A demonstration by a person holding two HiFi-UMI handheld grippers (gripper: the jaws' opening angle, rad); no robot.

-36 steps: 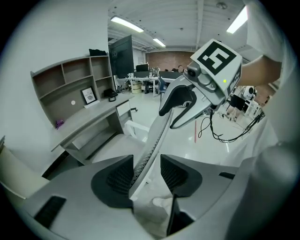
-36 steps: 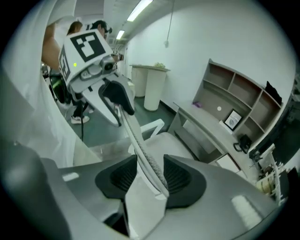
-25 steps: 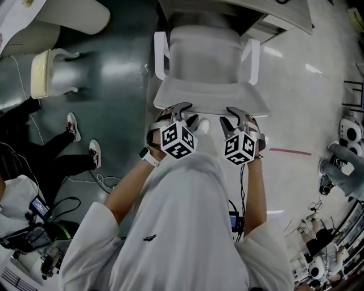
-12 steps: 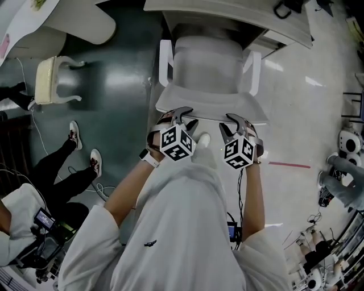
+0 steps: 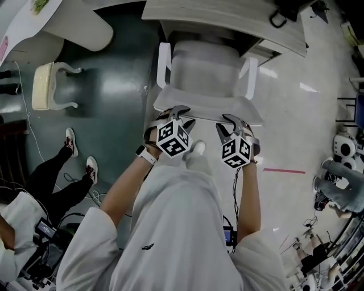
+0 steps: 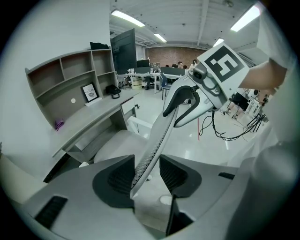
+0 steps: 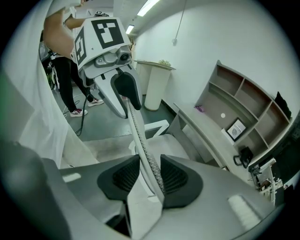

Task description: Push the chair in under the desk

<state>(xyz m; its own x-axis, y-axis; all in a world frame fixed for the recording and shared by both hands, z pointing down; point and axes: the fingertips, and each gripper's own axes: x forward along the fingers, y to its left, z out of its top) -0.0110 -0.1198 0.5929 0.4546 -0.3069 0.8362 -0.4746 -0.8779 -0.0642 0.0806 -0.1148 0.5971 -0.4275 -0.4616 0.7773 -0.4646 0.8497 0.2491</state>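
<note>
A white chair (image 5: 205,71) with two armrests stands with its seat partly under the grey desk (image 5: 227,14). Both grippers sit on the top edge of its backrest (image 5: 207,111), the left gripper (image 5: 178,115) toward the left end and the right gripper (image 5: 231,123) toward the right end. In the left gripper view the ribbed backrest edge (image 6: 154,140) runs between the pads of the left gripper (image 6: 145,171). The right gripper (image 7: 150,176) has the same edge (image 7: 140,136) between its pads, and its jaws are closing on it.
A cream chair (image 5: 48,85) stands on the dark floor at the left by a white rounded table (image 5: 74,25). A seated person's legs (image 5: 62,170) and cables lie at the lower left. A red tape strip (image 5: 284,170) and equipment (image 5: 341,182) are at the right.
The chair has slid further in under the desk, and both grippers have moved forward with its backrest. The person at the left has shifted their legs.
</note>
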